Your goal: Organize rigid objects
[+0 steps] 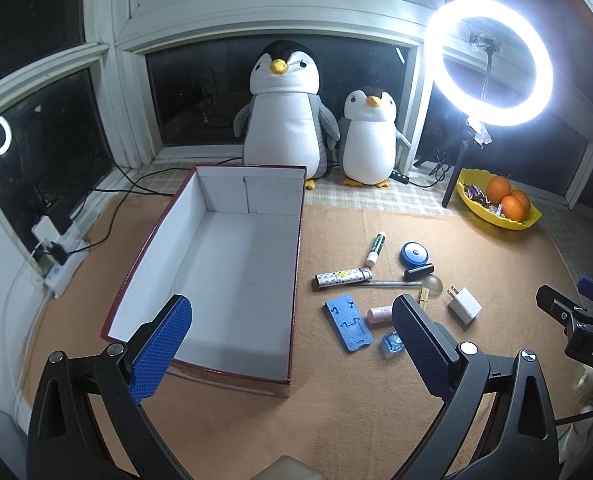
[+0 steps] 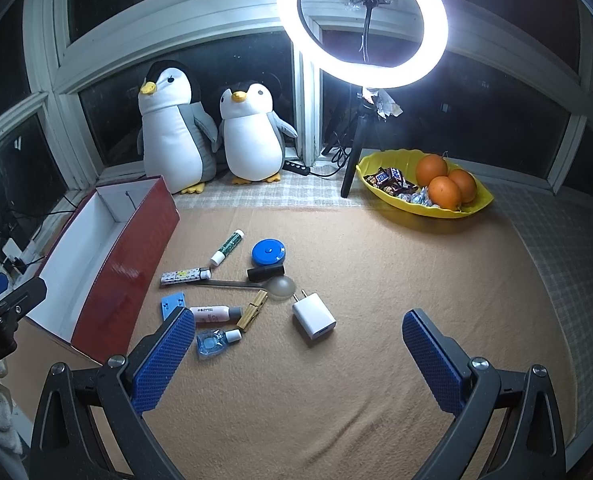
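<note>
Dark window panes back an orange felt-like mat point(image 2: 336, 280), where a red cardboard box point(image 1: 216, 264) with a bare white inside stands open-topped on the left. Its long axis runs from near to far, leaning slightly rightward at the far end.

Right of the box, small rigid things lie scattered close together. A patterned lighter point(image 2: 184, 275) lies left to right, its metal head pointing right. Just beside it a metal spoon point(image 2: 252, 286) also runs left to right, its round bowl at the right end, touching a black cylinder point(image 2: 265, 273). A green-and-white stick tube point(image 2: 227, 247) slants from near-left to far-right. A round blue case point(image 2: 268, 251) sits beyond the cylinder. A wooden clothespin point(image 2: 252, 310) tilts diagonally between a pink tube point(image 2: 214, 314) and a white charger plug point(image 2: 313, 317), whose prongs point far-left. A flat blue phone stand point(image 1: 348, 323) lies nearest the box, and a small clear blue bottle point(image 2: 216, 342) lies nearest the grippers.

Farther back, two plush penguins point(image 1: 316, 112) lean against the window, a bright ring light point(image 2: 362, 22) stands on a tripod, and a yellow leaf-shaped dish point(image 2: 424, 186) holds oranges and wrapped sweets.

The left gripper point(image 1: 292, 350) hovers over the box's near right corner, jaws spread wide and empty. The right gripper point(image 2: 298, 358) hangs above bare mat near the plug, likewise spread and holding nothing.
</note>
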`<action>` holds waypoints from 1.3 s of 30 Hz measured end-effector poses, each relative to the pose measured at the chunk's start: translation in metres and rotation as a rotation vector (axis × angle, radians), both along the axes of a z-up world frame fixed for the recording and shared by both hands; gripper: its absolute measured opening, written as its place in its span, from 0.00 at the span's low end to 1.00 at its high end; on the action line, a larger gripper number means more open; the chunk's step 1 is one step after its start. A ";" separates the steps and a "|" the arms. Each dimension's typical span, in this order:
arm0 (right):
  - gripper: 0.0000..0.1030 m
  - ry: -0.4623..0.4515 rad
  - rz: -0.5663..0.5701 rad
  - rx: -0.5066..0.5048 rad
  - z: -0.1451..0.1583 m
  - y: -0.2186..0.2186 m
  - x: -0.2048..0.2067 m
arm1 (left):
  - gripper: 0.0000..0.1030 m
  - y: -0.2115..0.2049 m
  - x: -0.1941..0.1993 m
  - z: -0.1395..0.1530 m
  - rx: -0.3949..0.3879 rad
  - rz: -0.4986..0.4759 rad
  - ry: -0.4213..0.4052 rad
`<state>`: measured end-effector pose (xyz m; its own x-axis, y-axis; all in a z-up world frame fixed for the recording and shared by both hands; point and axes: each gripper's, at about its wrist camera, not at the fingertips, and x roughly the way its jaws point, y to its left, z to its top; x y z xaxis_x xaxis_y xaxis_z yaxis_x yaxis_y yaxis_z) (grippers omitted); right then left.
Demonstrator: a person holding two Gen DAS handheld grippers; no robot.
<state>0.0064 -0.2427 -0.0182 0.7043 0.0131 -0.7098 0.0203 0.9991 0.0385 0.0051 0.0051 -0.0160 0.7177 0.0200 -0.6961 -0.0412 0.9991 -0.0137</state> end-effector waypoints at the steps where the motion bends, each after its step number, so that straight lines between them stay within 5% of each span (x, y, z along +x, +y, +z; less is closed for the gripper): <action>1: 0.99 0.002 0.000 0.001 -0.001 0.000 0.000 | 0.98 0.001 0.000 0.000 0.002 0.003 0.003; 26: 0.99 0.076 0.011 -0.015 -0.017 -0.001 -0.008 | 0.97 0.073 0.002 -0.026 0.057 0.154 0.092; 31: 0.99 0.081 -0.007 0.002 -0.025 -0.008 -0.002 | 0.90 0.106 0.013 -0.043 0.060 0.213 0.137; 33: 0.99 0.084 -0.014 0.018 -0.028 -0.010 -0.001 | 0.78 0.118 0.017 -0.048 0.056 0.236 0.152; 39: 0.99 0.105 -0.042 0.012 -0.036 -0.011 0.007 | 0.64 0.150 0.039 -0.067 0.089 0.287 0.184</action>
